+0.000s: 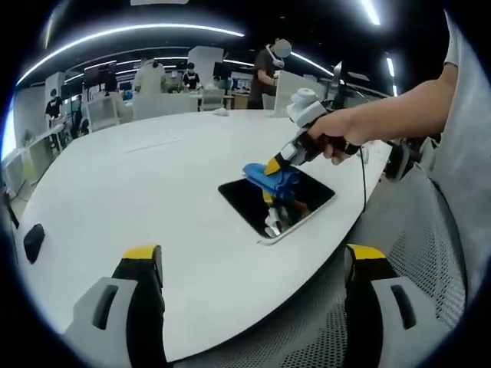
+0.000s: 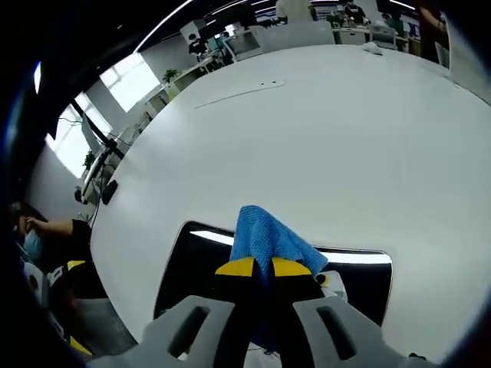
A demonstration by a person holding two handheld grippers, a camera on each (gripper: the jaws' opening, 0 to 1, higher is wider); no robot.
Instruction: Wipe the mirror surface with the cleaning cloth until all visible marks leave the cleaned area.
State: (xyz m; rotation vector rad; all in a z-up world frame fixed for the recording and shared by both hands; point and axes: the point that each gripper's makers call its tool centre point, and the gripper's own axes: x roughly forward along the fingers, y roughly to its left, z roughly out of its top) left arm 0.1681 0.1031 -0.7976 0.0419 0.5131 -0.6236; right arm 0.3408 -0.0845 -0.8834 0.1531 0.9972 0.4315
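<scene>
Left gripper view: left gripper low in frame, yellow-tipped jaws spread wide at about 7 and 5 o'clock, nothing between them. It hangs off the near edge of the white bench, above a grey mesh chair seat at 4 o'clock.

Mirror lies flat on the bench just right of centre, close to the bench edge, dark glass in a light rim. It reflects the gripper working above it.

Right gripper comes in from 2 o'clock, held in a person's hand, bare forearm running out toward 3 o'clock. Its jaws are pinching the blue cleaning cloth, which is pressed onto the far-left part of the mirror.

Small black object on the bench at 9 o'clock, well apart from the mirror. People standing at desks in the background, 12 o'clock.

Right gripper view: right gripper at 6 o'clock, yellow tips pressed together on the cleaning cloth, which bunches up ahead of the tips toward centre. Mirror sits under the jaws, spreading from 7 to 4 o'clock, a bright ceiling strip reflected along its far edge. Bench runs bare beyond to 12 o'clock. Marks on the glass: cannot tell.
</scene>
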